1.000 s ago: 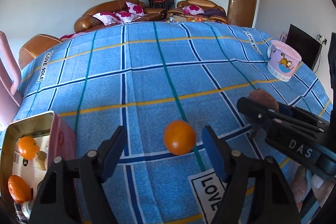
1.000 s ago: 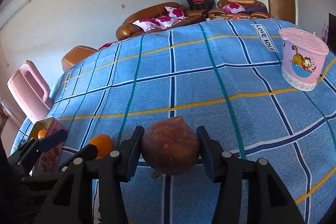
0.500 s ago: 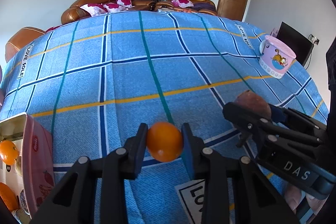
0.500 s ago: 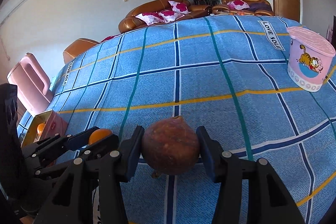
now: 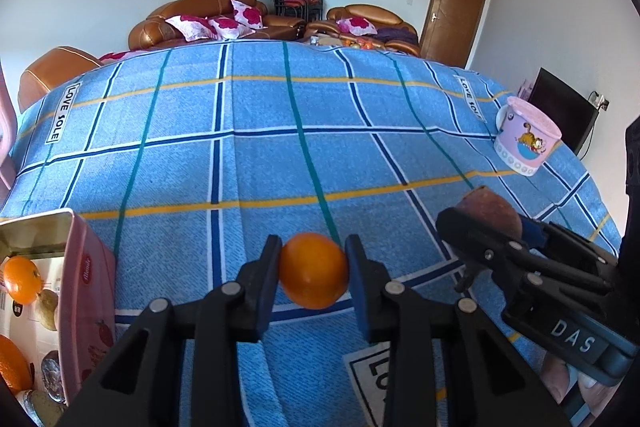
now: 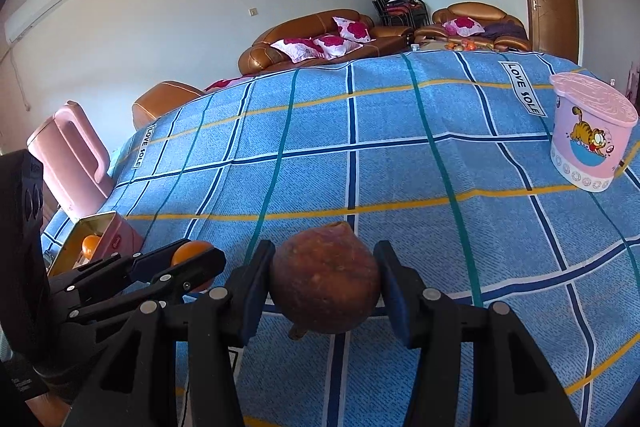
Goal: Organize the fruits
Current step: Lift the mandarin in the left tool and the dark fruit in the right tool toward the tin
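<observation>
My left gripper (image 5: 313,277) is shut on an orange (image 5: 313,270) and holds it just above the blue checked cloth (image 5: 256,163). My right gripper (image 6: 325,283) is shut on a brown pomegranate (image 6: 325,277), also above the cloth. In the left wrist view the right gripper (image 5: 476,223) sits to the right with the pomegranate (image 5: 490,211) showing behind its finger. In the right wrist view the left gripper (image 6: 188,259) and its orange (image 6: 191,251) sit at the lower left. An open pink tin box (image 5: 86,291) at the left edge holds oranges (image 5: 22,279) and other fruit.
A pink cartoon-cat container with a lid (image 6: 591,131) stands on the cloth at the right; it also shows in the left wrist view (image 5: 526,137). A pink chair (image 6: 70,151) stands beyond the table's left edge. Brown sofas (image 5: 208,19) and a door (image 5: 454,11) are behind the table.
My left gripper closed on the orange, which lay between open fingers a second ago, and has lifted it slightly. My right gripper has kept hold of the pomegranate.
</observation>
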The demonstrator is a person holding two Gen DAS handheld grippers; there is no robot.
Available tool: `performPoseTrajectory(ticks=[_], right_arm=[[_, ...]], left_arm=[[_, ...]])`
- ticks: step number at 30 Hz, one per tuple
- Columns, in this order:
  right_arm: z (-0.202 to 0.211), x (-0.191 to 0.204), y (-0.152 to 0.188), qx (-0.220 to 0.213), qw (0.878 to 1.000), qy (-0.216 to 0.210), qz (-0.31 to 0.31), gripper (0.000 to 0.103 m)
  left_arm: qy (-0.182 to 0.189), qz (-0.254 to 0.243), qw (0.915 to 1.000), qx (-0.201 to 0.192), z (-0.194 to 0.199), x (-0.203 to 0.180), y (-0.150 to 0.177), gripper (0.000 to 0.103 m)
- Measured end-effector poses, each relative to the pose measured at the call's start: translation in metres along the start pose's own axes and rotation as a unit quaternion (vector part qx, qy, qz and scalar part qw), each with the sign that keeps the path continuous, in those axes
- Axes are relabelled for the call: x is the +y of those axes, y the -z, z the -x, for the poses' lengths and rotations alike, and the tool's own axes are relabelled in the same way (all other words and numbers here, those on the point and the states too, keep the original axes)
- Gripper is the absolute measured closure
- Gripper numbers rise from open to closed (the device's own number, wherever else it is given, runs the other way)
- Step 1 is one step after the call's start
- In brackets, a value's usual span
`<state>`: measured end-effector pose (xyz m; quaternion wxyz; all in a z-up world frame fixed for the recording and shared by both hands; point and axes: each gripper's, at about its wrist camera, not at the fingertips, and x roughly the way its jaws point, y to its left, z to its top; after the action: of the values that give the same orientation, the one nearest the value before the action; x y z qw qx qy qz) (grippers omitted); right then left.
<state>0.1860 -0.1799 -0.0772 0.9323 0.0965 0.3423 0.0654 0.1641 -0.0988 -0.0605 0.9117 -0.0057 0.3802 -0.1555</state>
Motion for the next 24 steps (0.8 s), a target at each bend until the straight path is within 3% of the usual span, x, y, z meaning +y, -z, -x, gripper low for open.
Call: performPoseTrajectory(ticks=[24], right_arm=[[0.019, 0.003, 0.002, -0.048, 0.999, -0.014, 0.012, 0.05]], left_arm=[[-0.033, -0.007, 0.9963, -0.079, 0.029, -0.003, 0.003, 0.069]])
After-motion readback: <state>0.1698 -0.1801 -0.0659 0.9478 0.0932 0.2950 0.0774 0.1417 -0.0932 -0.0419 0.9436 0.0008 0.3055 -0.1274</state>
